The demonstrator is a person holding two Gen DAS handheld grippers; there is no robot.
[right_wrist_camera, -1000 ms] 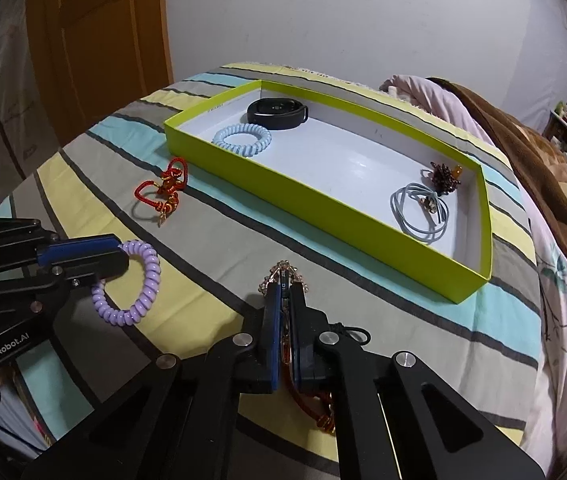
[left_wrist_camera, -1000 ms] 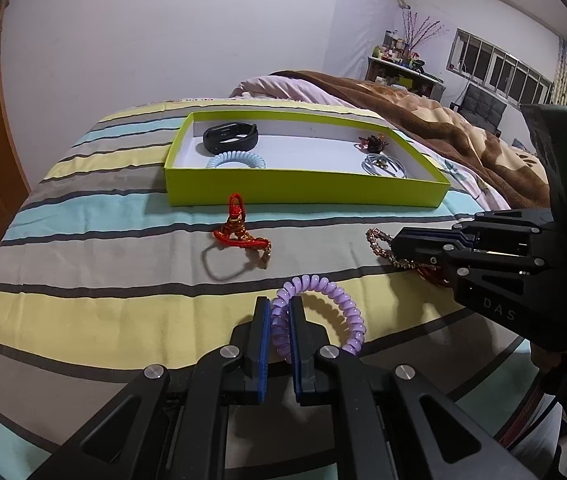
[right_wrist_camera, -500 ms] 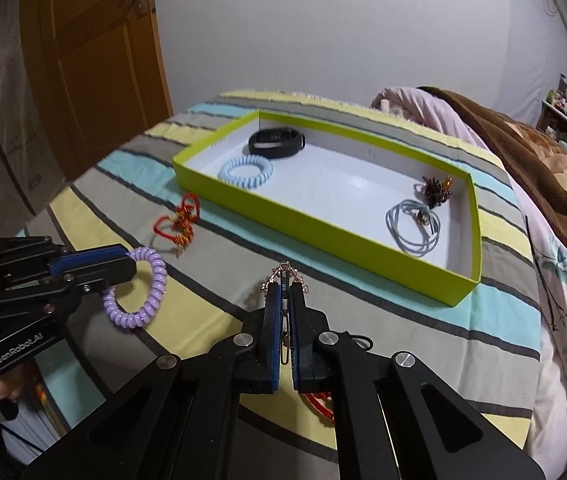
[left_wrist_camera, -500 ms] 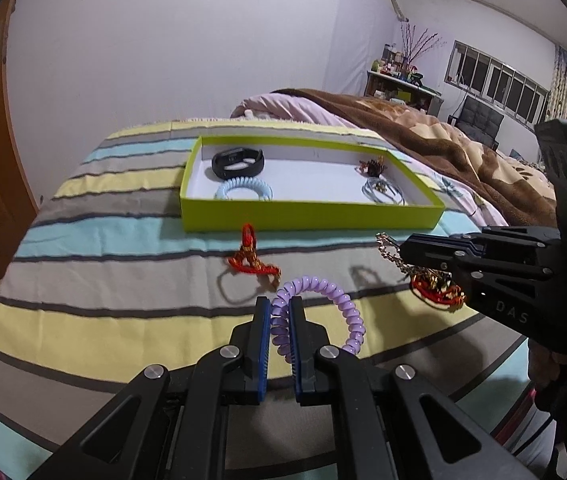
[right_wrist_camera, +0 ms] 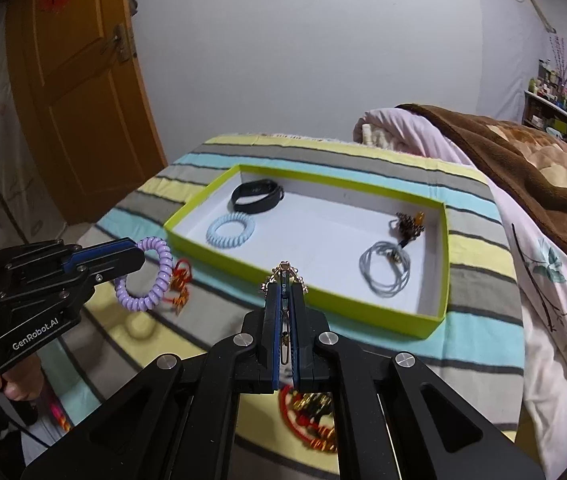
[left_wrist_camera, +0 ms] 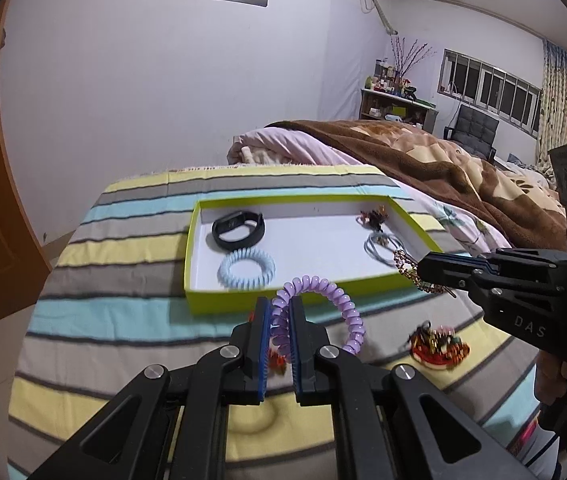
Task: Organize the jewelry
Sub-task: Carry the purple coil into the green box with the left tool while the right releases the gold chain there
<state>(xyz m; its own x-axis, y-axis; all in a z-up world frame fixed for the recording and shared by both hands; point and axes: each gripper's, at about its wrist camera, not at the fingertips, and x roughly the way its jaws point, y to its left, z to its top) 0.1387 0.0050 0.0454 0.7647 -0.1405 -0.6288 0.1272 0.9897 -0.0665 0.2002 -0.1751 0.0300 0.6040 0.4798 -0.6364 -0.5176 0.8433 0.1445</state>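
On the striped bed (left_wrist_camera: 123,312), two grippers' jaws pinch one purple coil (left_wrist_camera: 323,300) and one gold chain (right_wrist_camera: 283,276).

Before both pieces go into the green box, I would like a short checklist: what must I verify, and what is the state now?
1. Left gripper jaws shut on the purple coil bracelet: ok.
2. Right gripper jaws shut on the gold chain: ok.
3. Free white floor in the green box middle: ok.
4. Items already inside stay clear of the drop spots: black band, blue coil, grey cord, dark charm: ok.
5. Chain hangs free, not snagged on the red ornament: cannot tell.
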